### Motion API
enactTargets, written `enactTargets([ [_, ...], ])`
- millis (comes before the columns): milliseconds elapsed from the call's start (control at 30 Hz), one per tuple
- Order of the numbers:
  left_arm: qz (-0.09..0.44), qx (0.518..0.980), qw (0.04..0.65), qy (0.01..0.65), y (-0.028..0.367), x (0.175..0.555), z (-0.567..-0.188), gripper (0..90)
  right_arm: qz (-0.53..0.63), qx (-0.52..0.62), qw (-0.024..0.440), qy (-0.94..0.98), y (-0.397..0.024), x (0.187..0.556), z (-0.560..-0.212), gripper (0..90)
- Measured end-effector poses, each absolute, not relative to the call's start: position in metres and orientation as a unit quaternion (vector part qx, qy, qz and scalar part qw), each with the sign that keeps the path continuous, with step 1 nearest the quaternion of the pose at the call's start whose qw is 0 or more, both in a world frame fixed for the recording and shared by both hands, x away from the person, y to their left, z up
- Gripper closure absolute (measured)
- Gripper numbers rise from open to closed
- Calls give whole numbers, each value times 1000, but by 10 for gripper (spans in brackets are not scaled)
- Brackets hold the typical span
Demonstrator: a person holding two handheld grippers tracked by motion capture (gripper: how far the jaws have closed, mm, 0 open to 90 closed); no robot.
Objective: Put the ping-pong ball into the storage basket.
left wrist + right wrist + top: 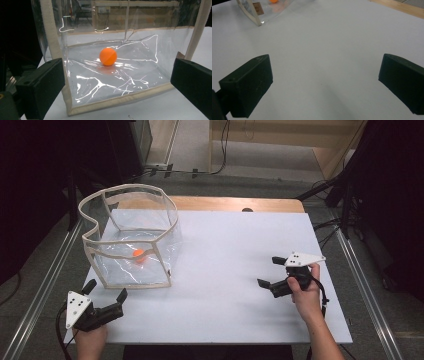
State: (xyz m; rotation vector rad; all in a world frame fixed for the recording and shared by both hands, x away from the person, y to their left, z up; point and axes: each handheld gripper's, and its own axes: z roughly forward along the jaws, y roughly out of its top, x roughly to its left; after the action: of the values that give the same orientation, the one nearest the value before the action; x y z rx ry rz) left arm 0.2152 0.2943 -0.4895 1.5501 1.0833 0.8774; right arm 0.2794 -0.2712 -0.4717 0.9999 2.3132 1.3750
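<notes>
already the ball (pixel 108 56) lies inside the clear bag (pixel 131 245); both the left gripper (pixel 106 291) and right gripper (pixel 267 272) gape wide, empty, bag untouched.

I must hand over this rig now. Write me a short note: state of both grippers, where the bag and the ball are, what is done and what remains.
Left gripper: open, holds nothing, at the near left of the table, facing the clear bag at close range.
Right gripper: open, holds nothing, over bare white table at the right, apart from the bag.
Clear bag: stands open at the far left of the table. The orange ball rests on its bottom.
Done: ball is inside the bag.
Left: neither gripper touches the bag yet; whatever handling of bag or ball is planned has not begun.
</notes>
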Motion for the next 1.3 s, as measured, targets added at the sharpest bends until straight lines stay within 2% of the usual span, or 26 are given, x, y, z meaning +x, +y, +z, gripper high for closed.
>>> enactTargets([
  [1300,366,641,502,451,294,215,-490,0,537,417,188,709,-358,217,-499,0],
])
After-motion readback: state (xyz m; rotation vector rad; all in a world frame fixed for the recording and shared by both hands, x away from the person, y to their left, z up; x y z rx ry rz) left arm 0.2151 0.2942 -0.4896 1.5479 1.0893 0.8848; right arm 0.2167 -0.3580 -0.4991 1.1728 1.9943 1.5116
